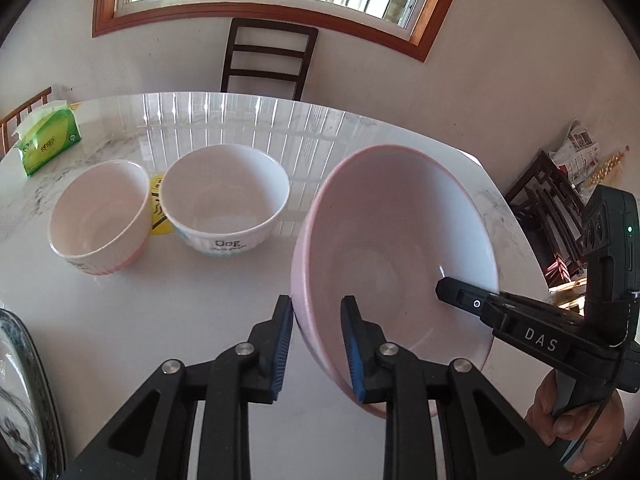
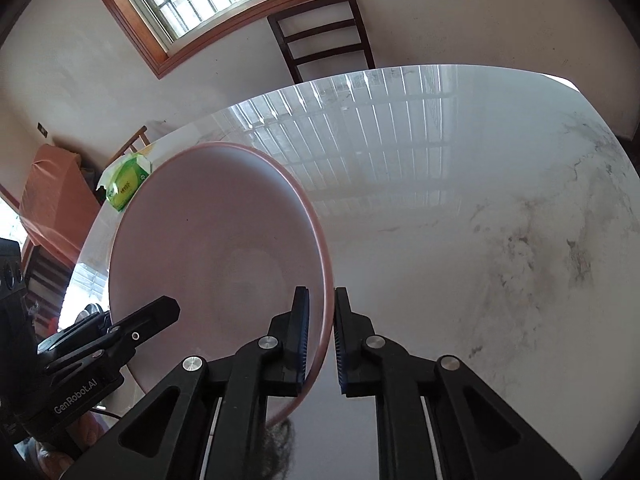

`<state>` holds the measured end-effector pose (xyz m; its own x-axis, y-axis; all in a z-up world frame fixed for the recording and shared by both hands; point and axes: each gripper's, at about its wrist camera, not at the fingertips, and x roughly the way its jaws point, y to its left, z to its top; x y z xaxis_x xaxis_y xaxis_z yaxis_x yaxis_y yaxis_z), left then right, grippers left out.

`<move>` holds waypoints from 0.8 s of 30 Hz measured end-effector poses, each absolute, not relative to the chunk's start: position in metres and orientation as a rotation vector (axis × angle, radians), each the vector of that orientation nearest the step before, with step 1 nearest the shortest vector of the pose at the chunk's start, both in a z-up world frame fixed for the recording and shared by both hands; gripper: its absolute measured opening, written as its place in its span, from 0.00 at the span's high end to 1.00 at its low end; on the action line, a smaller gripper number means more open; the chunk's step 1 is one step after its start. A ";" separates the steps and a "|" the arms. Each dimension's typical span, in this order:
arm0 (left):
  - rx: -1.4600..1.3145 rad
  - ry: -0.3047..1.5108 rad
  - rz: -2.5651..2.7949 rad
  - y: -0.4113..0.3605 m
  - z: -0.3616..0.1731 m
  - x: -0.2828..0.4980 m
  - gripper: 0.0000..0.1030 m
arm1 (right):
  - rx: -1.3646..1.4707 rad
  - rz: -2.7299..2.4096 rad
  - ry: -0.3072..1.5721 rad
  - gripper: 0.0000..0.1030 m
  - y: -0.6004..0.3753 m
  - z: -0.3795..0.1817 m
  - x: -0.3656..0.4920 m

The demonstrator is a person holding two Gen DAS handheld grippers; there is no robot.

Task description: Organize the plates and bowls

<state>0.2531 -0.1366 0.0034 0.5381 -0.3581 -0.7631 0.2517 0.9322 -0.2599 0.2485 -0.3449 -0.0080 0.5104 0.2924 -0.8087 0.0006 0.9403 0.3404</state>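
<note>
**Tools on opposite rims of the pink bowl**

Both tools held the large pink bowl (image 1: 396,256): the left tool (image 1: 316,344) was clamped on its near-left rim, the right tool (image 2: 322,336) on the opposite rim. It hung tilted above the tabletop (image 1: 168,320), mouth turned toward the person. Two smaller bowls, a pink-banded one (image 1: 100,216) and a "Dog" bowl (image 1: 226,202), stood upright to its left, nearer the left tool; stacking probably meant levelling it first.
</note>
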 end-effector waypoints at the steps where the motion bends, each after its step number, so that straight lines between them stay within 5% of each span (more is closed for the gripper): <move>1: -0.117 0.919 -0.360 -0.128 0.007 0.242 0.76 | 0.323 0.193 1.025 0.88 -0.339 -0.007 0.238; 24: -0.126 0.882 -0.286 -0.009 0.005 0.105 0.76 | 0.308 0.371 1.141 0.86 -0.215 -0.026 0.121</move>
<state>0.1046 -0.0093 0.0053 0.6007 -0.2979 -0.7419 0.1945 0.9545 -0.2259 0.1210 -0.2148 -0.0261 0.3679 0.4378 -0.8203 -0.1287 0.8977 0.4214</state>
